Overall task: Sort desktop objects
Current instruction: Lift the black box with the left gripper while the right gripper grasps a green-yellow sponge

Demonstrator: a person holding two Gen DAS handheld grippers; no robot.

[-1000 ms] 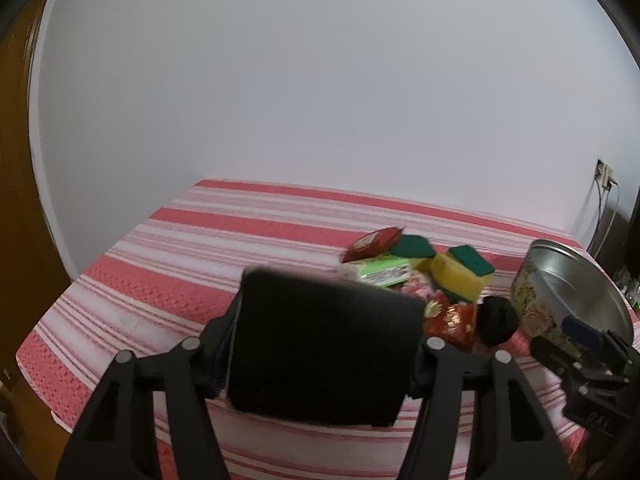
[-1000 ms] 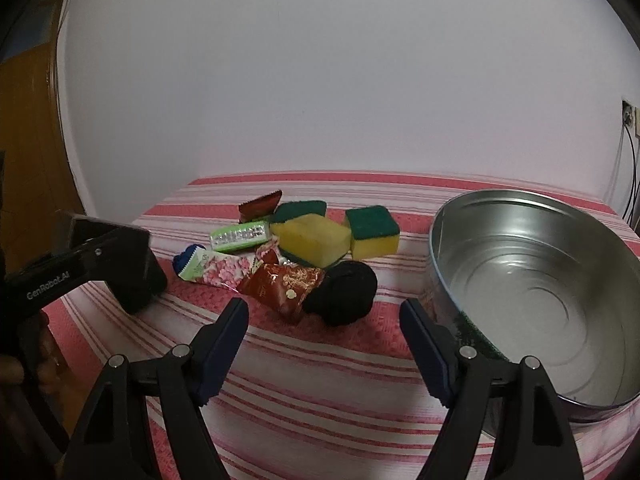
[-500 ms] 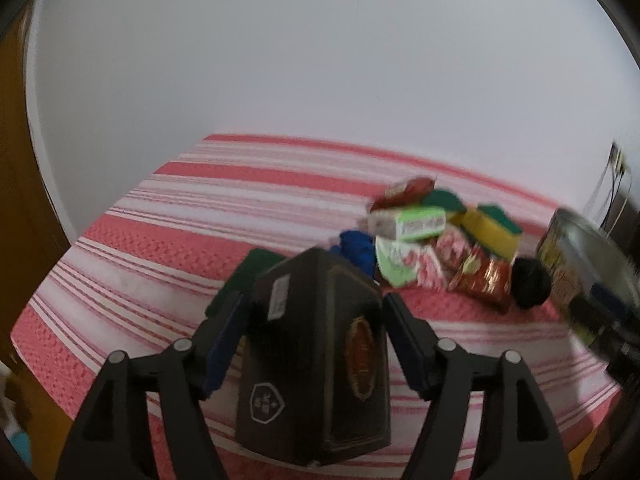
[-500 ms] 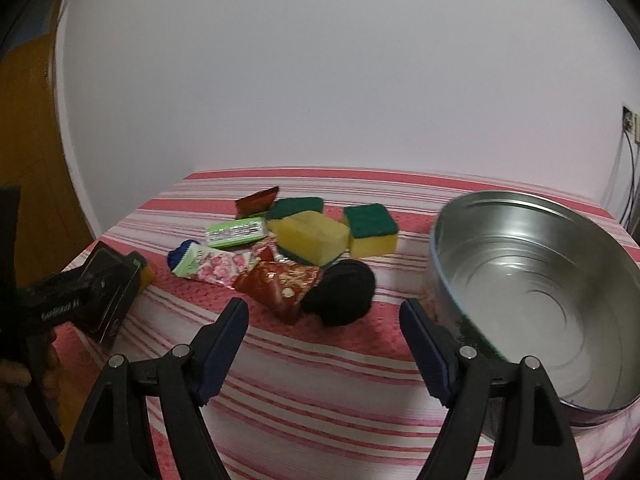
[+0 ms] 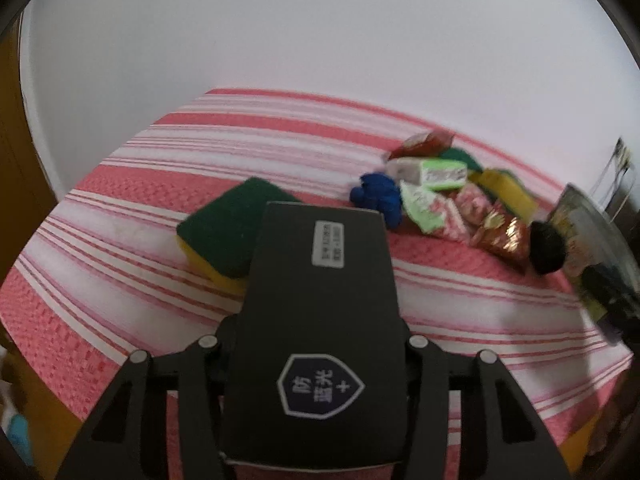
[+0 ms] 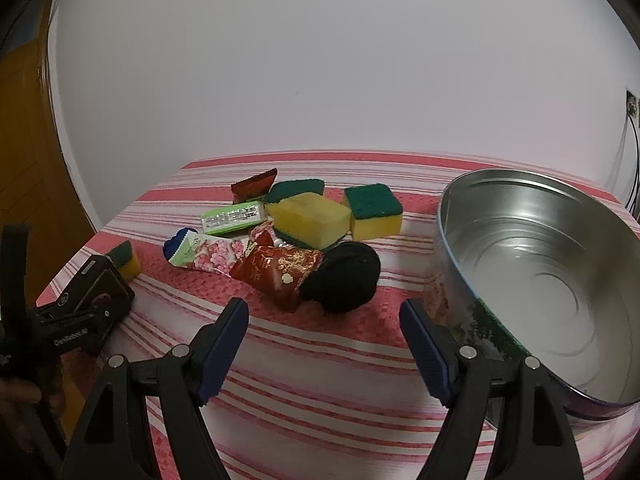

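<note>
A matte black case (image 5: 316,320), clamped in the closing left tool (image 5: 314,344), hid part of a green-topped sponge (image 5: 228,228); the right tool (image 6: 324,332) stood apart, empty, beside a shiny metal tin (image 6: 560,280).

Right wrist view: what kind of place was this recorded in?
Probably a room in a home. A table under a red-and-white striped cloth stands against a bare white wall, with a wooden door at the left and a wall socket with cables at the right.
</note>
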